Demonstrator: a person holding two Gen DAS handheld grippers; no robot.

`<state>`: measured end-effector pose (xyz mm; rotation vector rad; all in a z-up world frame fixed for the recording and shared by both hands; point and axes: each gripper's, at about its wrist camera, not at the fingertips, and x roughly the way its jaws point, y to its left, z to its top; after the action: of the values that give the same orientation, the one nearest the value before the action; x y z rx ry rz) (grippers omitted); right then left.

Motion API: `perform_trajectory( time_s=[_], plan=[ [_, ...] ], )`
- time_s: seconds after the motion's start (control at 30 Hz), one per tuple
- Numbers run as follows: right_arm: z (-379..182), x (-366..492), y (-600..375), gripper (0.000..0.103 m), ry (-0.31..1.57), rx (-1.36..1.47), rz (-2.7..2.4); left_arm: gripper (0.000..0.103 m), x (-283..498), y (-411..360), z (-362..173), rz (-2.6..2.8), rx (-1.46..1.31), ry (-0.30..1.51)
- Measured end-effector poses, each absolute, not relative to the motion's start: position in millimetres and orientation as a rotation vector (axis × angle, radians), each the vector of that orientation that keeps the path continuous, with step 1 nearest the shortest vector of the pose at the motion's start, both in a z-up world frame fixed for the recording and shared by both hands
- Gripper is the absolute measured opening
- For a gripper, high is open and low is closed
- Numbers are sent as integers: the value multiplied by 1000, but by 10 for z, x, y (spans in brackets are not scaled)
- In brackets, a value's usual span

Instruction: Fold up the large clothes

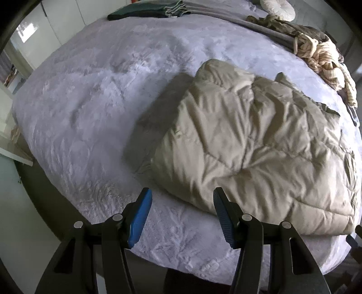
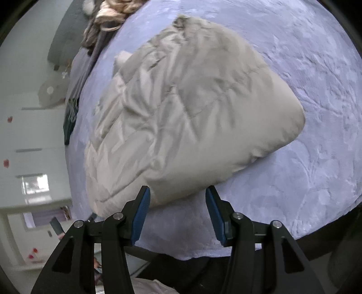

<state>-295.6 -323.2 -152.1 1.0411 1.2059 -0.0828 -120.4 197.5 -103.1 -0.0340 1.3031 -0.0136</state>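
Note:
A beige quilted puffer jacket (image 1: 255, 144) lies folded into a bulky bundle on the lilac fleece bedspread (image 1: 90, 101). It also shows in the right wrist view (image 2: 192, 117). My left gripper (image 1: 182, 201) is open and empty, hovering just in front of the jacket's near edge. My right gripper (image 2: 177, 199) is open and empty, its fingers close to the jacket's near corner without holding it.
A crumpled striped cream garment (image 1: 321, 52) lies at the bed's far right. A folded dark green garment (image 1: 144, 11) and a round white cushion (image 1: 278, 8) sit at the far end. The bed's front edge (image 1: 181, 266) is just below my left gripper. White cupboards (image 2: 27, 135) stand beside the bed.

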Motion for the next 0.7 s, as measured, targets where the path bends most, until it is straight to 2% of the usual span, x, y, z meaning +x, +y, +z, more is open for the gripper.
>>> perform_trajectory(
  time_s=[0.2,0.6,0.63,0.67,0.7],
  plan=[
    [-1233,-2894,-2998,66,1159,944,-37,58,-1034,1890,-888,-80,4,1289],
    [-1169,-2173,-2338,66,1170,908,-47,58,-470,1962,-910,-215,82,1319],
    [-1166,-2136,-2287,66,1176,901,-54,62,-438,1967,-933,-226,84,1322],
    [-1169,-2093,-2235,66,1185,895,-62,87,-399,1977,-951,-234,84,1324],
    [-1174,-2057,-2190,66,1194,891,-66,103,-371,1990,-958,-238,83,1317]
  ],
)
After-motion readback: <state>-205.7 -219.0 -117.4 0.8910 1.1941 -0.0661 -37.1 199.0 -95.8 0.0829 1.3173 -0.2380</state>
